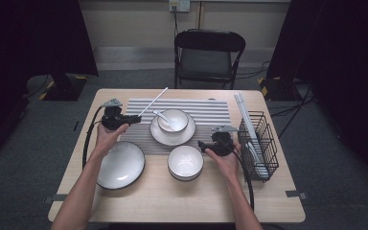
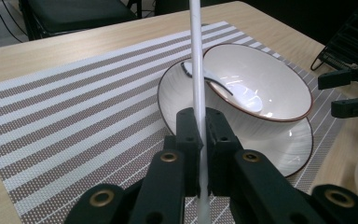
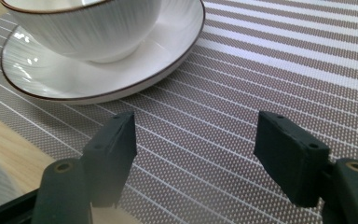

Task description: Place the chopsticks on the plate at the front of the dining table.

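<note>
Left gripper [image 2: 200,128] clenched on thin, straight white chopstick [image 2: 196,56]; right gripper [image 3: 196,140] released.

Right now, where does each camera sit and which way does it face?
High view: above the near table edge, looking forward and down; both forearms show.
Left gripper view: rides the left gripper, shut on a chopstick, facing the bowl.
Right gripper view: rides the open right gripper, facing the mat.
Shared: bowl on saucer.

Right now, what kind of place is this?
Probably a recording room set up like a dining spot: a table with a striped placemat, a folding chair, and dark curtains at the sides.
</note>
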Available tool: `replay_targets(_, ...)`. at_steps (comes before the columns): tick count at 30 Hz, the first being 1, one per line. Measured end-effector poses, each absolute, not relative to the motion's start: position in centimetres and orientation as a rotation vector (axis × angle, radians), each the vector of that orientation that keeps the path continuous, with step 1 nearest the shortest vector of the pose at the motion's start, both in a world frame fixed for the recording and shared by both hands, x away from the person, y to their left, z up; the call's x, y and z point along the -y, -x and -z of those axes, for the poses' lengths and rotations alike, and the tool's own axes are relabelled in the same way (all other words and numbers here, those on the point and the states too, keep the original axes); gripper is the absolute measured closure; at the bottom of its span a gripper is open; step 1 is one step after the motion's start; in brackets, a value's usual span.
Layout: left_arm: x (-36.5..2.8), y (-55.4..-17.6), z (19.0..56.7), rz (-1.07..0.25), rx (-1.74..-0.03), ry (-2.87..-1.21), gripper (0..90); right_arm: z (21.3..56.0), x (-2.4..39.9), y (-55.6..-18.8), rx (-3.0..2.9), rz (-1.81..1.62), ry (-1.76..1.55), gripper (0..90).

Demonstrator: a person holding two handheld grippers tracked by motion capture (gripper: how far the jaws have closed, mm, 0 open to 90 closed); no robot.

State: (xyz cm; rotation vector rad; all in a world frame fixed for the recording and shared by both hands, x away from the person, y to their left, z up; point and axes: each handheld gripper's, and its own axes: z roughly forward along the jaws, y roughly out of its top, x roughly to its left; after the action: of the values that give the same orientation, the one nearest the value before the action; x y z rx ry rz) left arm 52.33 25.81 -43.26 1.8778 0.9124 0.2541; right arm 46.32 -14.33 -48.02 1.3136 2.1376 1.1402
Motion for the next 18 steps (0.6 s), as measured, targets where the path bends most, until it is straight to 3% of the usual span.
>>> replay_targets(18,-26.0,-52.8,44.7,-0.27,-0.98,-1.933,85.9,49.6,14.3,-46.3,-2.167,-1.015,-1.322,28.5)
